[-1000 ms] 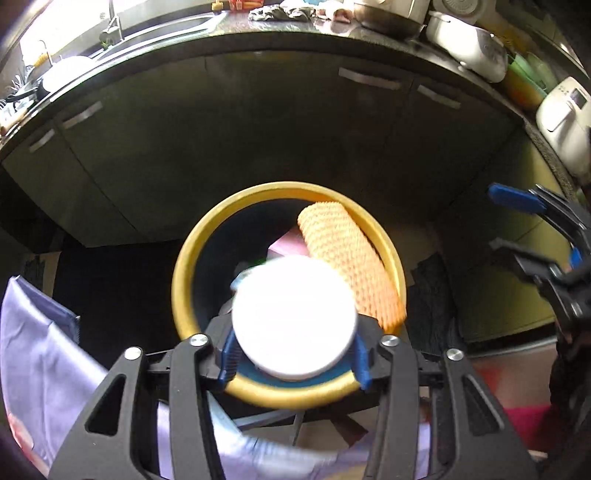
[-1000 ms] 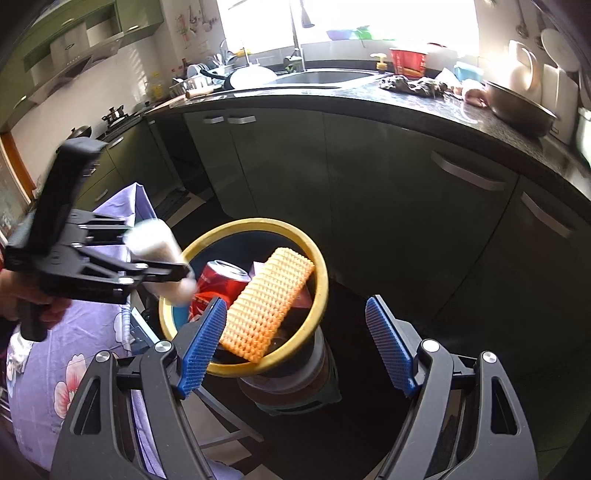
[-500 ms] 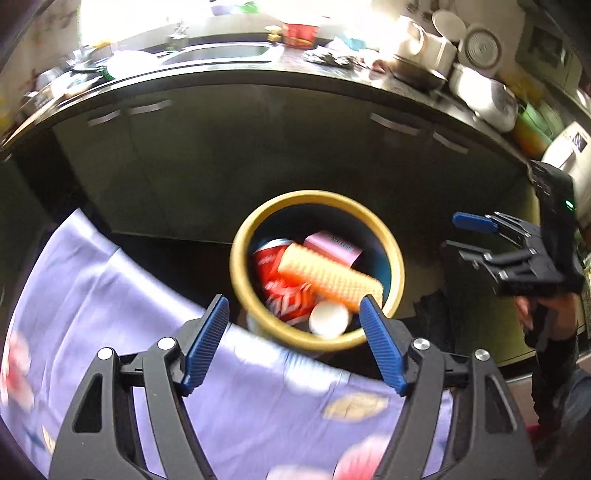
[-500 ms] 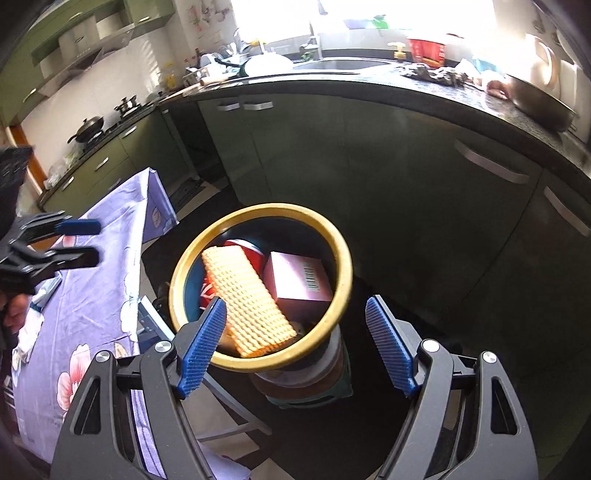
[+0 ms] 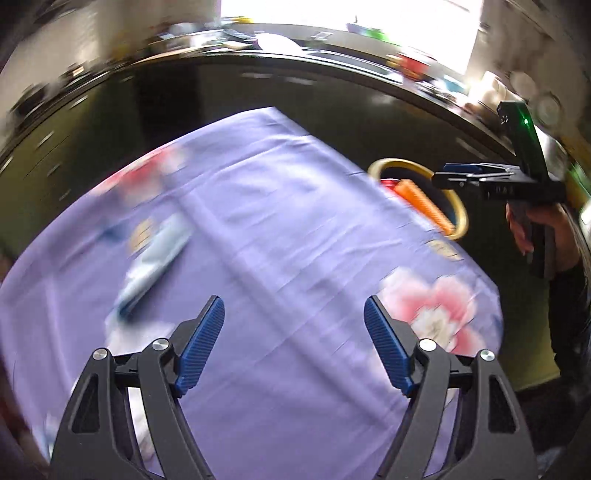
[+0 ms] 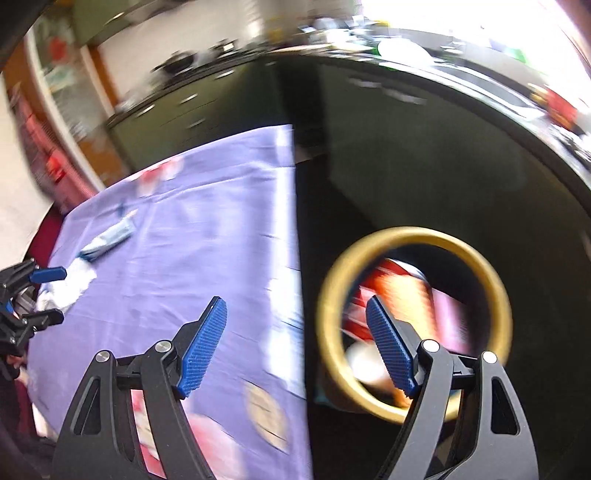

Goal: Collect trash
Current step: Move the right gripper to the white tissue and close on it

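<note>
Left gripper (image 5: pixel 293 345) angled down over purple floral tablecloth (image 5: pixel 280 229), jaws wide, just been opening, nothing between them. Blurred pale-blue wrapper (image 5: pixel 153 266) lies on cloth, ahead-left of it. Right gripper (image 6: pixel 295 347) tilted down at table edge, jaws wide, empty. Yellow-rimmed bin (image 6: pixel 495 280) beside table holds red can, orange piece, pink box.

A home kitchen: a dark curved counter (image 5: pixel 332 79) over green cabinet doors (image 6: pixel 177 107), a sink (image 6: pixel 491 83) beneath a bright window (image 5: pixel 351 14).
</note>
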The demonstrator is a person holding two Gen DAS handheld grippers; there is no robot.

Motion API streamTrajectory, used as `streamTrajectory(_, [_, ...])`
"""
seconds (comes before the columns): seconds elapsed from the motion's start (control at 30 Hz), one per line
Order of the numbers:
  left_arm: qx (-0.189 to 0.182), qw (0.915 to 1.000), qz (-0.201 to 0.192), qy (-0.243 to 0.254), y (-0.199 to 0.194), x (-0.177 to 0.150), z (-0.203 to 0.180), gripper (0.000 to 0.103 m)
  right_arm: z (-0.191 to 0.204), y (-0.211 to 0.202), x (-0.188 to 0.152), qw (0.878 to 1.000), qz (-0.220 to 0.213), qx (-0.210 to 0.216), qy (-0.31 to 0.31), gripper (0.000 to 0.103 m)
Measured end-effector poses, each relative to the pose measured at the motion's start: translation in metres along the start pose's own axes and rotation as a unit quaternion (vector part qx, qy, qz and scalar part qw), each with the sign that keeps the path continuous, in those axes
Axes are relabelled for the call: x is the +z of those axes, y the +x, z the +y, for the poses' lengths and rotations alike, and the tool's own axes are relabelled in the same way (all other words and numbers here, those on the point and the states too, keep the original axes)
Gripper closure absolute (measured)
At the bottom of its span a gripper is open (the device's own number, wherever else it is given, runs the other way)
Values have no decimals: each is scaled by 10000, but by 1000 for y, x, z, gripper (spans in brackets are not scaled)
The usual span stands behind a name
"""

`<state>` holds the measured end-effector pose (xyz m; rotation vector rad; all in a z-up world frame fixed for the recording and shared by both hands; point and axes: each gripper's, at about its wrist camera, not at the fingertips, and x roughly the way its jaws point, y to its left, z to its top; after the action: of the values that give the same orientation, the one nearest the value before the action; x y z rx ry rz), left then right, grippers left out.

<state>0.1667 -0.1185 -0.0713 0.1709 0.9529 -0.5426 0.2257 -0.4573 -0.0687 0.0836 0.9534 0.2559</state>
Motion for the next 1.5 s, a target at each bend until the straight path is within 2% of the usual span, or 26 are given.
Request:
streamTrajectory(0.13, [343, 9981, -49, -516, -27, -38, 43, 27, 65, 31, 25, 9972, 237, 491, -517, 26])
streamTrajectory(0.23, [467, 9963, -84, -716, -40, -58, 60, 26, 127, 56, 43, 9888, 447, 937, -1074, 26])
streamTrajectory(0.37, [511, 9948, -149, -864, -50, -77, 74, 26, 188, 88, 57, 9764, 915, 1386, -1379, 26])
streamTrajectory(0.43, [549, 9945, -176, -875, -54, -83, 76, 25, 213, 98, 59, 9712, 1075, 1487, -1518, 28])
streamTrajectory(0.53, [538, 9942, -216, -910, -60, -93, 81, 25, 255, 104, 58, 9623, 1142, 1422, -2019, 29])
streamTrajectory(0.63, [538, 9941, -201, -919, -61, -97, 86, 25, 276, 111, 59, 9580, 1178, 1337, -2246, 29])
streamTrajectory(0.77, [532, 9955, -92, -781, -49, -89, 95, 24, 285, 111, 59, 9576, 1178, 1317, -2277, 29])
streamTrajectory(0.93, [767, 9944, 325, -647, -10, -80, 113, 24, 283, 100, 53, 9576, 1145, 1290, -2308, 29])
streamTrajectory(1.13, [844, 9935, 390, -661, -1, -80, 122, 24, 273, 89, 52, 9581, 1137, 1270, -2302, 29])
streamTrajectory(1.23, [816, 9938, 326, -681, -14, -84, 121, 24, 285, 95, 50, 9513, 1277, 1519, -2358, 29])
streamTrajectory(1.33, [805, 9938, 284, -716, -31, -88, 119, 24, 309, 108, 46, 9387, 1574, 1891, -2415, 29])
streamTrajectory(1.5, [834, 9934, 241, -745, -58, -101, 116, 24, 345, 119, 41, 9238, 1823, 2185, -2560, 29])
